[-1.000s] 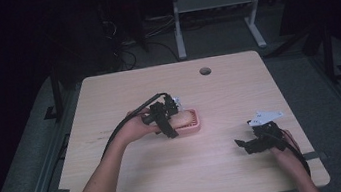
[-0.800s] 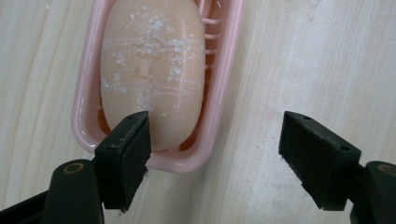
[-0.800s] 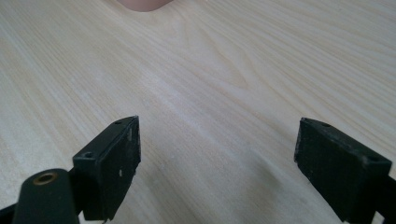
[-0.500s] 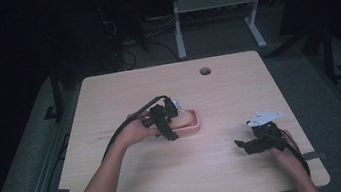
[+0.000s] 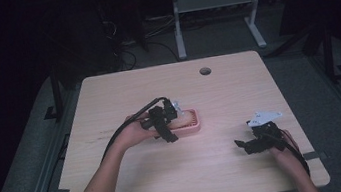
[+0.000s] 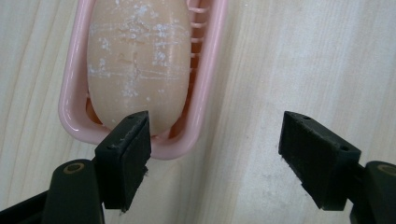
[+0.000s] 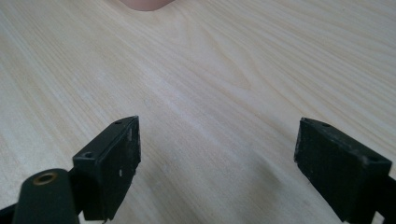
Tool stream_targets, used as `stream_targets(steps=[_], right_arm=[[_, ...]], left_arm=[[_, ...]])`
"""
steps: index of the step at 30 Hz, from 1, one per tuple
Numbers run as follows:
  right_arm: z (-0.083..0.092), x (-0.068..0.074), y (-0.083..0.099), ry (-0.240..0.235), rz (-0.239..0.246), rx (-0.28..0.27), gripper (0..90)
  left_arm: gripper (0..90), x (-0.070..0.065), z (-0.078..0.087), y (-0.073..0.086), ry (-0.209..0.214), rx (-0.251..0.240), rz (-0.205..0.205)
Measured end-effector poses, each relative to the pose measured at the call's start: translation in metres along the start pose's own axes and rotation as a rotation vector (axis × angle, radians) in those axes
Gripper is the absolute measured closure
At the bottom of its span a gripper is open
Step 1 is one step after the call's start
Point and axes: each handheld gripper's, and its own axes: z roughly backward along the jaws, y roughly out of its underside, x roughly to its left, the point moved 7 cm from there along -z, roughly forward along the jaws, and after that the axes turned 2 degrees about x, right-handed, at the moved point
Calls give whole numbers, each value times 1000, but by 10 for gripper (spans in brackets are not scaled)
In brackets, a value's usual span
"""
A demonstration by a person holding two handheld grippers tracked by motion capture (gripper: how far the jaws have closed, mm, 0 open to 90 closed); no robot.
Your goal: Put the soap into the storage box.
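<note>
I am holding my left tongs (image 6: 215,140) spread apart over the near end of the pink soap dish (image 6: 205,93) | the soap bar (image 6: 137,60) is lying lengthwise along the dish, running away from my jaws | high view: dish (image 5: 193,124) sitting mid-table (image 5: 237,81) | right tongs (image 7: 217,161) are gaping over bare wood, well apart.
</note>
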Motion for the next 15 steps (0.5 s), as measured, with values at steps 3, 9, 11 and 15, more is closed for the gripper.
stream_targets(steps=[3, 9, 11, 15], right_arm=[[0, 0, 0, 0, -3, 0, 139], [1, 0, 0, 3, -4, -4, 139], [1, 0, 0, 3, -6, -3, 139], [1, -1, 0, 7, -5, -3, 139]], left_arm=[[252, -1, 1, 1, -4, -2, -5], [252, -5, 4, 9, -7, -9, 8], [252, -6, 4, 12, -7, -11, 12], [252, -8, 8, 19, -13, -20, 18]])
